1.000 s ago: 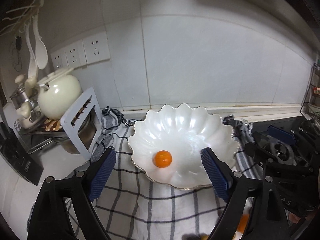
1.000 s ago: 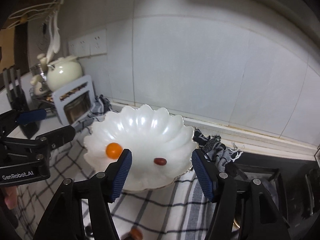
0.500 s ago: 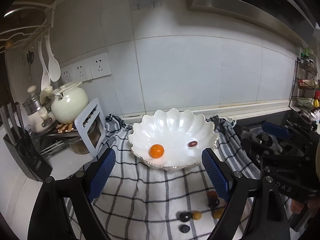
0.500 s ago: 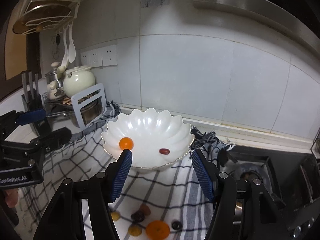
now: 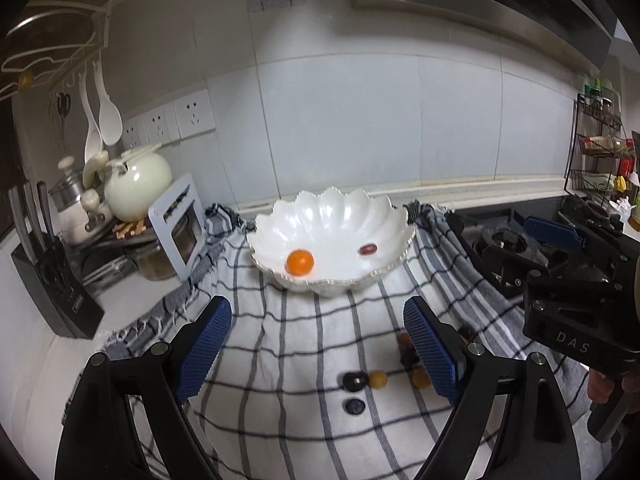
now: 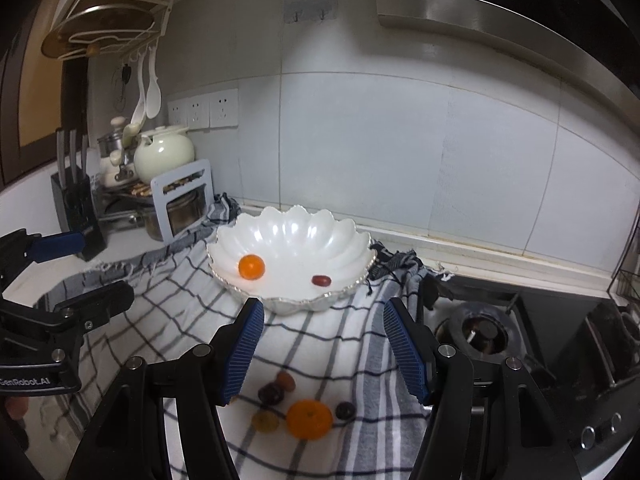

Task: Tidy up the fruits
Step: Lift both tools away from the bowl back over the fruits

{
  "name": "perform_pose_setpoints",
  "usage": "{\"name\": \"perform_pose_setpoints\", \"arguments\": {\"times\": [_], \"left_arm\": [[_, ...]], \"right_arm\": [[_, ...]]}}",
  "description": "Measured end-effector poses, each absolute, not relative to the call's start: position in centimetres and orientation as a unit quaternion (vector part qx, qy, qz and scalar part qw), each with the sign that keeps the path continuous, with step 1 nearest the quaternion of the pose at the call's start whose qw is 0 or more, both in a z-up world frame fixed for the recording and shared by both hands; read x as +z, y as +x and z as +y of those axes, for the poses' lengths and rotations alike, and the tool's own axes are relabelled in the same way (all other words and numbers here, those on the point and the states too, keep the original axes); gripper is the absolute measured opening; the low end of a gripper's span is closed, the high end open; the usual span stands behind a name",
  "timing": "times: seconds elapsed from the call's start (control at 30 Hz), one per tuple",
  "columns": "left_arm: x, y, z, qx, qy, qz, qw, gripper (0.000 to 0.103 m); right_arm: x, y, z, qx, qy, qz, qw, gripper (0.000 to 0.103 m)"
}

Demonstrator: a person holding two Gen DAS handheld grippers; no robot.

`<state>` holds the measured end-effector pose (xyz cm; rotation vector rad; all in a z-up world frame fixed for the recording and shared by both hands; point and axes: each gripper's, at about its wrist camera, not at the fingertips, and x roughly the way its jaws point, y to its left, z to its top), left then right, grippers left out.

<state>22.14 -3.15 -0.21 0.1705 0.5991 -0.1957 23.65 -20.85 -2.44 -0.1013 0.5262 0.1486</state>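
1. Fruit is split: 1 orange point(image 6: 251, 267) and 1 red date point(image 6: 321, 280) lie in the white bowl point(image 6: 292, 236); 1 bigger orange point(image 6: 309, 419) and small dark and yellow pieces lie loose on the checked cloth point(image 6: 160, 320).
2. Both my left claw point(image 5: 318, 350) and right claw point(image 6: 323, 350) gape, holding nothing.
3. Risk: round pieces may roll off the pads, or squash if I pinch hard.
4. Risk: snagging the cloth could drag the bowl.
5. Room: the stove burner point(image 6: 478, 330) crowds my right; the surface falls away nearest me.

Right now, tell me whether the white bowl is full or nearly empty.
Nearly empty. The white bowl holds only a small orange fruit and a dark red fruit; the other fruits lie on the checked cloth.
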Motion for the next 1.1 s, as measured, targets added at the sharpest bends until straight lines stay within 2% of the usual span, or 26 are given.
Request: {"name": "perform_pose_setpoints", "arguments": {"times": [0.6, 1.1], "left_arm": [[-5.6, 20.0, -4.0, -0.104, 0.105, 0.323, 0.935, 0.088], [-10.4, 21.4, -4.2, -0.109, 0.093, 0.375, 0.916, 0.072]], "right_arm": [[-7.8, 21.9, -20.8, 0.077, -0.063, 0.316, 0.944, 0.063], [-12.1, 23.2, -20.7, 0.072, -0.052, 0.363, 0.927, 0.063]]}}
